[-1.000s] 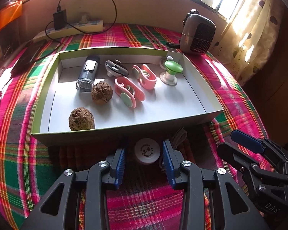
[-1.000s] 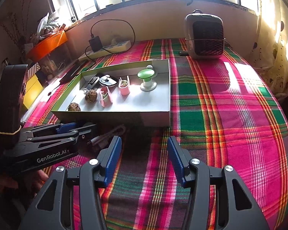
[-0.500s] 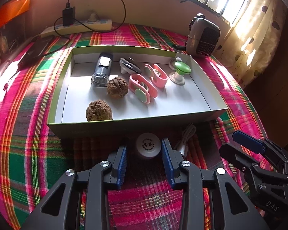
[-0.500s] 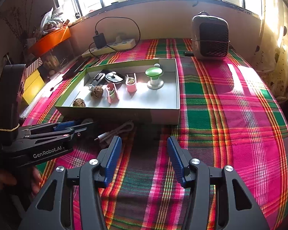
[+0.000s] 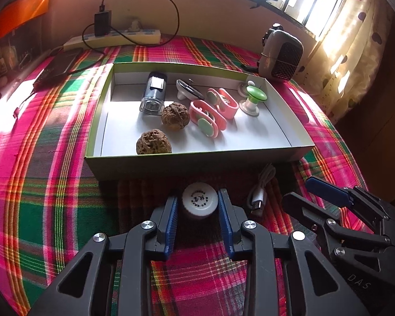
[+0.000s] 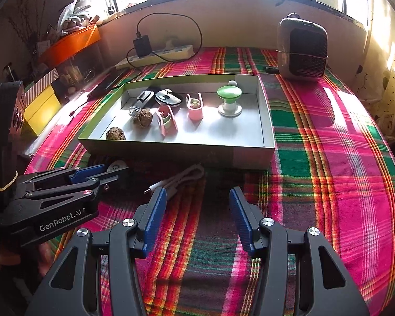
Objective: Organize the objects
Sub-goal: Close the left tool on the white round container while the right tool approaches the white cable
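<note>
A small round white jar (image 5: 200, 202) sits on the plaid cloth just in front of the green-rimmed box (image 5: 197, 162). My left gripper (image 5: 198, 206) is closed in around the jar, a blue pad on each side of it. The jar's rim also shows in the right wrist view (image 6: 116, 166), between the left gripper's fingers (image 6: 92, 170). A coiled white USB cable (image 5: 260, 188) lies right of the jar, and it shows in the right wrist view (image 6: 181, 177) too. My right gripper (image 6: 197, 197) is open and empty, just right of the cable.
The box (image 6: 266, 121) holds two walnuts (image 5: 154, 142), a dark cylinder (image 5: 154, 93), two pink clips (image 5: 206, 119), a green-topped knob (image 5: 252, 100) and a black-and-white gadget (image 5: 187, 90). A small heater (image 6: 301, 48) and a power strip (image 6: 158, 55) stand at the back.
My left gripper has narrowed around the white jar and lifted its view, so the box looks farther off. My right gripper has moved a little toward the cable.
</note>
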A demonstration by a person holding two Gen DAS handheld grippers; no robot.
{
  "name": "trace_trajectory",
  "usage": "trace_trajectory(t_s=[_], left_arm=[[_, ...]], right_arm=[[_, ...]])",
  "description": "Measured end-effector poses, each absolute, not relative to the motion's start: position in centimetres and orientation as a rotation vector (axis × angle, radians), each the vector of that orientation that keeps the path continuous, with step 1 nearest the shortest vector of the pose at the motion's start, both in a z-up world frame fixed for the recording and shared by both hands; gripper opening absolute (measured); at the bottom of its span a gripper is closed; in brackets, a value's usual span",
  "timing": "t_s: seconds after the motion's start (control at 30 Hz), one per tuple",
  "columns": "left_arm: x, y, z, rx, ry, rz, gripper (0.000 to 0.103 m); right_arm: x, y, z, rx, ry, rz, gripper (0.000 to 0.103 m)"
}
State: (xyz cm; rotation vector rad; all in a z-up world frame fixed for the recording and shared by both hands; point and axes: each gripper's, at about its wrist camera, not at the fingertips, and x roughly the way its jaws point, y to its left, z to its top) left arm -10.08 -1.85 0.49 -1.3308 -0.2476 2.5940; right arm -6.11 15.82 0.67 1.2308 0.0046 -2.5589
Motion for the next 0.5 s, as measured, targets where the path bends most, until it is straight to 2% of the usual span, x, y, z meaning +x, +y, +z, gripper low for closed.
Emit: trace_trajectory(t_s=[0.33, 0.5], left_arm=[[-8.5, -4.4, 0.3, -1.324, -0.304, 2.621, 0.027], [-8.6, -4.5, 0.2, -1.315, -0.312, 2.614, 0.027]], right_arm=[[-7.2, 13.0, 0.1, 1.247, 0.028, -2.551, 0.051], [-7.4, 11.8, -0.3, 1.269, 0.107, -2.57, 0.051]])
